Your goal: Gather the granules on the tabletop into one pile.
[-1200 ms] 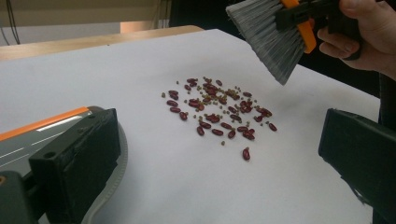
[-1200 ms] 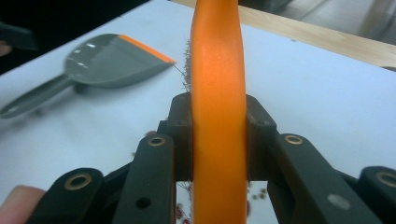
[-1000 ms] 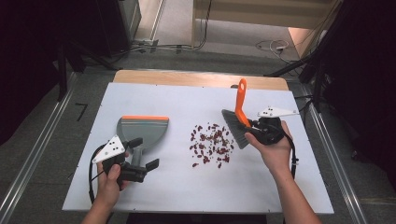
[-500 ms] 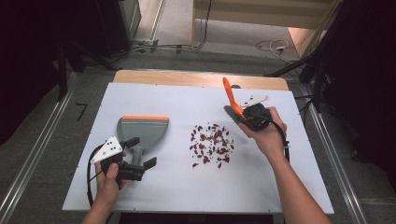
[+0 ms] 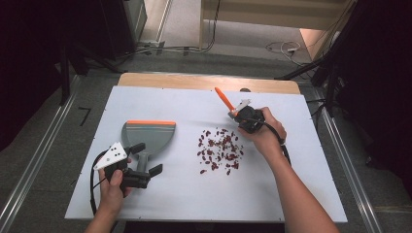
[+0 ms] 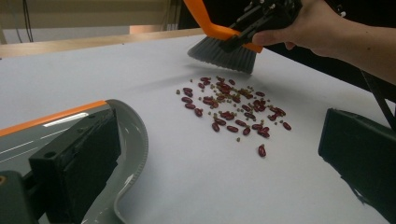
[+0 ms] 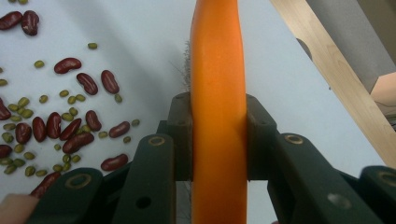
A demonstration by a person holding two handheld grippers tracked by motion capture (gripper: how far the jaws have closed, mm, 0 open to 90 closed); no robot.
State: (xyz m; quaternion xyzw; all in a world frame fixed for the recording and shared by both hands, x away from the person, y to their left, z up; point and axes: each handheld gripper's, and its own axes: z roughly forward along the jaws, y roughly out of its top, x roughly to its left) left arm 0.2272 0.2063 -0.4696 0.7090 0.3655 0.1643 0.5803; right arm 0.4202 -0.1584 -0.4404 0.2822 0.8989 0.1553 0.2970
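A white table (image 5: 145,204) with a wooden far edge (image 5: 184,80) stands on grey floor (image 5: 184,53), dark, perhaps curtained, surroundings.

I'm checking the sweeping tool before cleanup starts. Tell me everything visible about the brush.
The brush has a bright orange handle that looks like plastic and a fan of grey bristles. The right gripper is shut on the handle, one jaw pressing each side. The handle slants up and away from the person, bristles pointing down. In the left gripper view the bristles hang just beyond the scattered beans; whether they touch the white table cannot be told.
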